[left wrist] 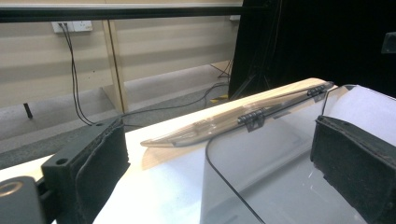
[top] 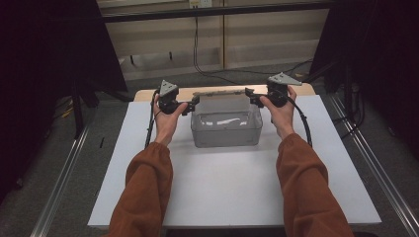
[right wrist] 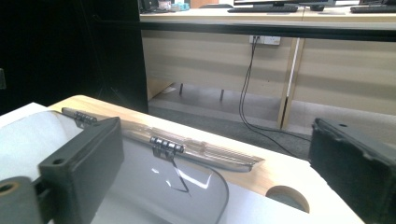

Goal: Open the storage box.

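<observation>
A: What is sitting on the white tabletop (top: 232, 187)?

B: A clear plastic box (top: 226, 127), near the far edge, with its hinged lid (left wrist: 243, 119) lying open and flat behind it, over a strip of bare wood (right wrist: 275, 175).

A: And the grippers?

B: The left gripper (top: 191, 104) is hovering at the box's left top corner, the right gripper (top: 250, 97) at its right one. Both are gaping wide, pads pressing on nothing; the box wall is standing between the left one's jaws.

A: The room?

B: Dim. Black curtains are hanging at both sides, grey floor (top: 64, 168) is showing around the table, and cables are trailing from a wall socket (left wrist: 72, 26) along beige panelling.
</observation>
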`<state>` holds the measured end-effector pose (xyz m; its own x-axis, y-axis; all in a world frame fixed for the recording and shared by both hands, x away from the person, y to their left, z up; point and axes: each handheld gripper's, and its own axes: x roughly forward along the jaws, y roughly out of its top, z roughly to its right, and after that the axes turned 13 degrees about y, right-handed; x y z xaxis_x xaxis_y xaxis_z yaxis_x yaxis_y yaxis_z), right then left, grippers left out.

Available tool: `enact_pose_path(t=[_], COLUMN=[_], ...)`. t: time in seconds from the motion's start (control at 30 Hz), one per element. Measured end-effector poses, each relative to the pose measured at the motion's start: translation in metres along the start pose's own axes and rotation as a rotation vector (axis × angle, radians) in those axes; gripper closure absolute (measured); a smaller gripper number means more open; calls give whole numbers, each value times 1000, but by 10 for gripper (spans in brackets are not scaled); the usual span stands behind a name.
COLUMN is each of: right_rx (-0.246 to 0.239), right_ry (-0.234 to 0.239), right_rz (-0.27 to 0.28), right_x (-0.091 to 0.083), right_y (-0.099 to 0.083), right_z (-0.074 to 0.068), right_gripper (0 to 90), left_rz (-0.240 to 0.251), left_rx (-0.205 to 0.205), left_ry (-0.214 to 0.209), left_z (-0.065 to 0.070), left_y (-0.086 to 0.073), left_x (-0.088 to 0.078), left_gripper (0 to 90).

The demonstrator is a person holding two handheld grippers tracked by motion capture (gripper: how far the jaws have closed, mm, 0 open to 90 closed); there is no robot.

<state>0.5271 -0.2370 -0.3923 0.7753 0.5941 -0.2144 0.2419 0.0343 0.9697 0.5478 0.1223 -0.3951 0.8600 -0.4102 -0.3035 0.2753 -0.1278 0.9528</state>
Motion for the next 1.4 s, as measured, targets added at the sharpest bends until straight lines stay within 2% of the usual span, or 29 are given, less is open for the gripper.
enact_pose_path(t=[0.07, 0.17, 0.23, 0.33, 0.43, 0.5, 0.53, 0.6, 0.67, 0.77, 0.9, 1.03, 1.1, 1.4], right_rx=[-8, -12, -16, -29, -26, -29, -31, -28, -29, -30, -55, -55, -64, -73], right_ry=[0, -4, 0, 5, 0, 6, 2, 4, -5, 8, -1, -5, -3, 0], right_rz=[-1, 1, 3, 9, -7, -3, -1, 2, 10, 8, 12, 19, 21, 30], right_x=[-3, -8, -9, -12, -15, -17, -18, -21, -25, -30, -38, -45, -48, -60], right_y=[0, 0, -1, 0, -1, -2, -2, -3, -4, -5, -5, -6, -7, -14], right_z=[-2, -5, -6, -10, -13, -13, -14, -15, -16, -18, -23, -25, -27, -35], right_gripper=[23, 22, 22, 22, 30, 21, 22, 21, 22, 23, 15, 9, 12, 6], left_rz=[-10, 1, 14, 36, 56, 47, 49, 59, 68, 83, 103, 108, 117, 124], left_rx=[17, 13, 29, 23, 11, 21, 27, 17, 30, 42, 45, 33, 26, -6], left_ry=[-5, -15, -21, -19, -17, -31, -25, -20, -27, -33, -25, -29, -49, -53], left_z=[2, 5, 5, 6, 5, 5, 6, 6, 7, 11, 15, 18, 19, 19], left_y=[-1, -2, -1, -1, -3, -5, -6, -6, -6, -5, -6, -6, -8, -15], left_x=[-2, -6, -10, -15, -20, -21, -21, -24, -28, -34, -41, -48, -52, -69], left_gripper=[40, 37, 29, 25, 22, 42, 46, 41, 37, 35, 29, 27, 27, 27])
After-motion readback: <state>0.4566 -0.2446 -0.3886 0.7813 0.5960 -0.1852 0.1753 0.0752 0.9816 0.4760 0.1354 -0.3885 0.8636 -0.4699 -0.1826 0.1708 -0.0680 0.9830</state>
